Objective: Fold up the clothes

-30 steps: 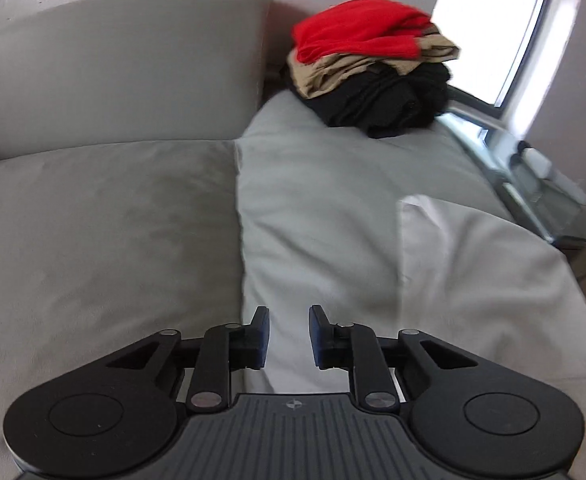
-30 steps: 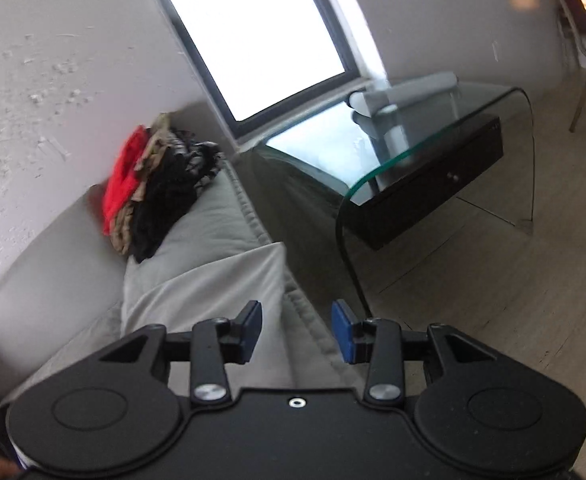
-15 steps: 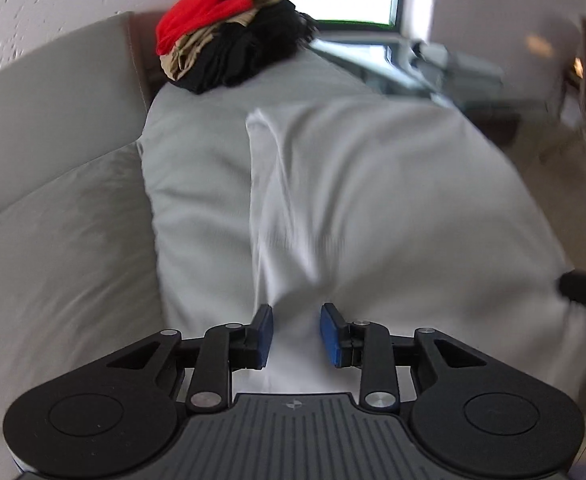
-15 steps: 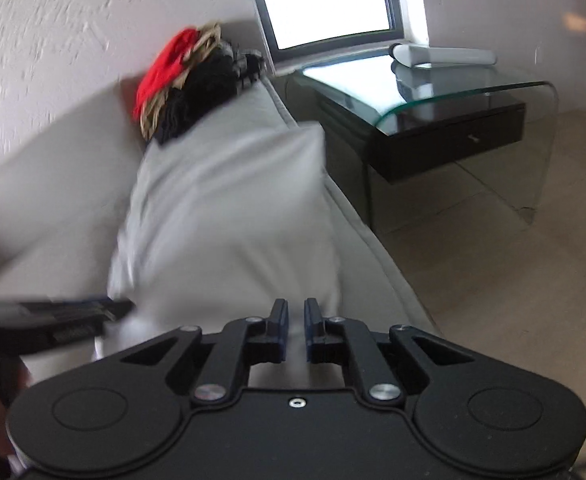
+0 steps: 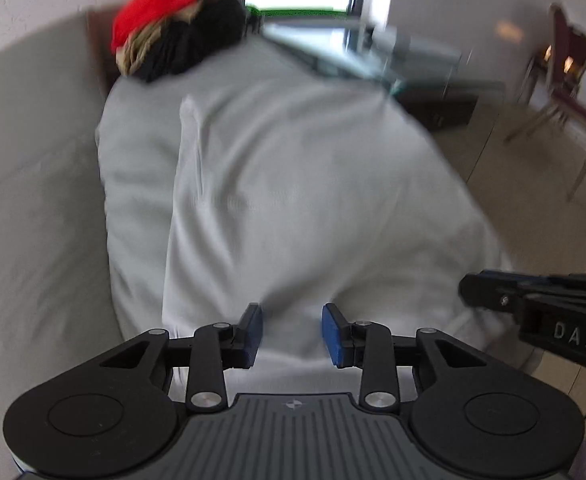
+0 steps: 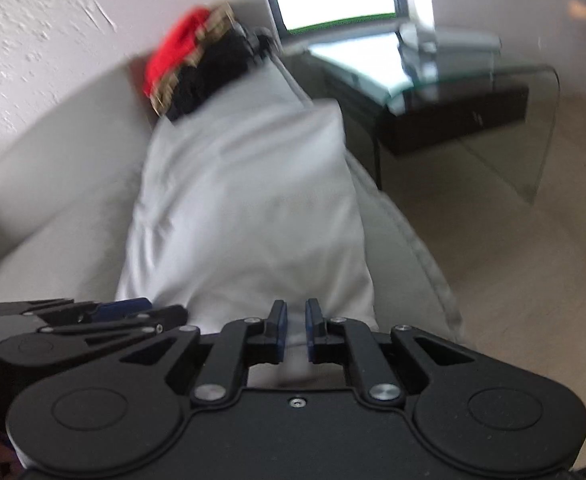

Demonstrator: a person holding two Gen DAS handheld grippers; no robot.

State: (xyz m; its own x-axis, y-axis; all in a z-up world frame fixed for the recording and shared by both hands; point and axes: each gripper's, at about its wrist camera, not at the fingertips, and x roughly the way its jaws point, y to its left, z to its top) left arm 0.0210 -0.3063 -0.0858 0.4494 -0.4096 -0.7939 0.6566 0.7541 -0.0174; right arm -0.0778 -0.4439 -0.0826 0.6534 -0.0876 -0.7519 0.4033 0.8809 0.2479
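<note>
Left wrist view: sofa [image 5: 33, 208] fills the left side, pale grey, seat and back cushions — blurred by motion.
White garment: large pale cloth [image 5: 293, 200] spread flat over the sofa's end seat cushion, its far edge towards the clothes pile, its near edge under both grippers; a long crease runs down its left side; surface mostly smooth, some soft wrinkles low down.
Same garment, right wrist view: reads as a tall rectangle [image 6: 249, 216], right edge lying along the cushion's front seam, left edge puckered.
Clothes pile: red, tan and black items heaped [image 5: 177, 36] at the far end of the sofa, against the wall, well apart from the grippers.
Glass side table: just beyond the sofa's end [image 6: 473, 92], under the window; dark drawer unit beneath it — clearest in the right wrist view, only a smear in the left.
Chair: dark red seat, metal legs [image 5: 565, 88], seen in the left wrist view only.
Left gripper: fingers spread wide [image 5: 292, 336], blue pads either side of the garment's near edge, cloth between them but not pinched.
Right gripper: fingers drawn close [image 6: 293, 330], a fold of white cloth sits in the narrow gap; appears clamped on the garment's near edge.
Cross-view: each gripper shows at the edge of the other's view.
</note>
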